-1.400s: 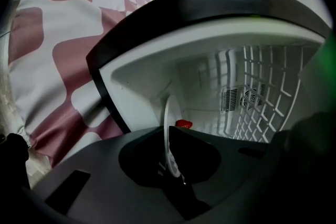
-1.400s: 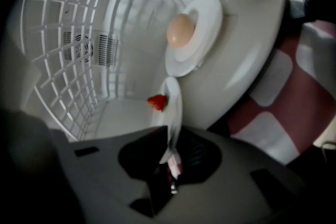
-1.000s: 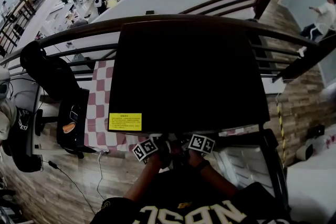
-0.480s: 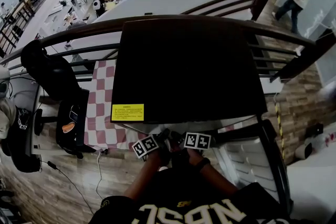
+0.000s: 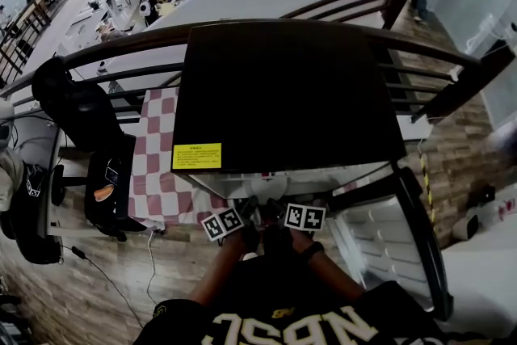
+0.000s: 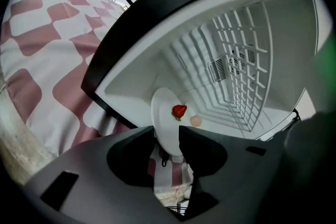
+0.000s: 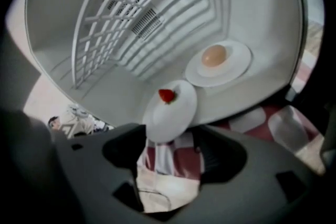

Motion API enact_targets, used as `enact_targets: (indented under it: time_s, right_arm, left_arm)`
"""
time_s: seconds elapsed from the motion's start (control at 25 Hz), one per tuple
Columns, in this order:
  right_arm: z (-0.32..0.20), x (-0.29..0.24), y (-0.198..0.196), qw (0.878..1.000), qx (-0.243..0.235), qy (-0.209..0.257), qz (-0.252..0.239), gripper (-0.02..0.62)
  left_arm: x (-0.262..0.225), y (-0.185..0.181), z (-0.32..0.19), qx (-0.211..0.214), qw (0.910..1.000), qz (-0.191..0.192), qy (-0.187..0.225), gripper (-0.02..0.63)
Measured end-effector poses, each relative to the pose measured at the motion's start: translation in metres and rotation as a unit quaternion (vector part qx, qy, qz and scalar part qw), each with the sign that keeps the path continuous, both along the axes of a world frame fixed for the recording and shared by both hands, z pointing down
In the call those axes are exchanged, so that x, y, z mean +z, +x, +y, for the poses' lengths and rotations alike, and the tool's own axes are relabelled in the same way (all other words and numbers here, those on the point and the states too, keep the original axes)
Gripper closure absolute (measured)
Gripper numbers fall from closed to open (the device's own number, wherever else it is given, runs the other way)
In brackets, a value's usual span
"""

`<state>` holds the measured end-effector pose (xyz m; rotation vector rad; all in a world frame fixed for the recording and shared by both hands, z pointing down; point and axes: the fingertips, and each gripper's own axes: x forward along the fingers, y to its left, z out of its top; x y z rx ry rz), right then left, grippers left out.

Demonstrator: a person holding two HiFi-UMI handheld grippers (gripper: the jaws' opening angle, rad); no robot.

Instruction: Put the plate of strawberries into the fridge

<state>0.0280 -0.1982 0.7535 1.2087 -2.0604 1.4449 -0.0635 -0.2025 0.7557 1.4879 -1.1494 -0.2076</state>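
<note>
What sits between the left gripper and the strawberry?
Only bare white plate; its near rim lies inside the open left gripper, strawberry beyond. Seen in the left gripper view.

White strawberry plate [image 7: 176, 113] inside open fridge [image 7: 257, 2]

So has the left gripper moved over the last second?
Yes: the left gripper pulled back from the fridge; its gap to the yellow label has widened.
</note>
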Motion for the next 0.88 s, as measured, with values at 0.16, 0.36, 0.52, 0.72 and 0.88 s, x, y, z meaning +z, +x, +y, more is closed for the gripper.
enact_targets:
  time_s: [0.16,0.36,0.52,0.72,0.88]
  right_arm:
    - [0.005,-0.003,0.004,0.999,-0.002,0.031,0.009,0.285]
    - [0.01,-0.007,0.013,0.992,-0.036,0.099,0.067,0.287]
    - [0.017,-0.005,0.011,0.981,-0.079,0.141,0.106,0.287]
    - [0.024,0.013,0.013,0.967,-0.12,0.158,0.158,0.291]
    - [0.025,0.019,0.012,0.966,-0.127,0.155,0.162,0.346]
  left_arm:
    - [-0.003,-0.001,0.007,0.008,0.9997,-0.022,0.011,0.457]
    - [-0.007,-0.007,0.016,0.039,0.9931,-0.101,0.044,0.459]
    - [-0.008,-0.006,0.024,0.098,0.9688,-0.211,0.087,0.459]
    - [0.006,0.007,0.032,0.166,0.9377,-0.286,0.106,0.459]
    - [0.018,0.009,0.035,0.195,0.9162,-0.331,0.115,0.459]
